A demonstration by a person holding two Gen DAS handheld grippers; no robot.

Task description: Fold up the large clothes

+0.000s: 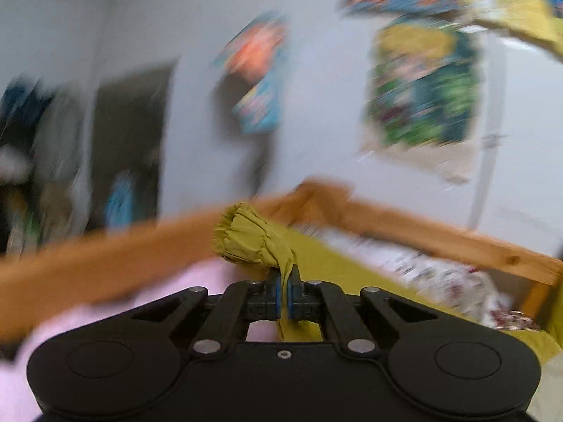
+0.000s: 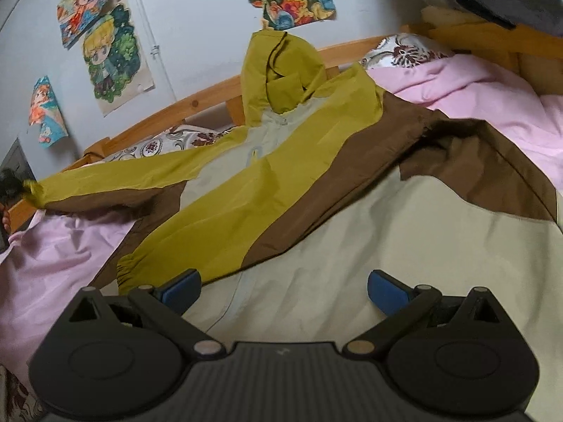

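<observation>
Spreading across the pink sheet [image 2: 52,256], a large hooded jacket [image 2: 246,190] is seen lying flat on the bed in the right wrist view. Its thin, crinkled shell is panelled in mustard, brown and cream, with the hood [image 2: 285,70] propped against the wooden bed rail [image 2: 155,119]. One sleeve is folded diagonally over the jacket body, its gathered elastic cuff [image 2: 128,274] just beside the right gripper [image 2: 283,290], whose blue-padded jaws are held wide apart above the cream panel. The other sleeve is stretched away from the jacket toward the rail. Its puckered mustard cuff [image 1: 246,235] is clamped between the closed jaws of the left gripper [image 1: 284,299]. Paper drawings [image 2: 112,59] are fixed to the wall beyond the rail.
</observation>
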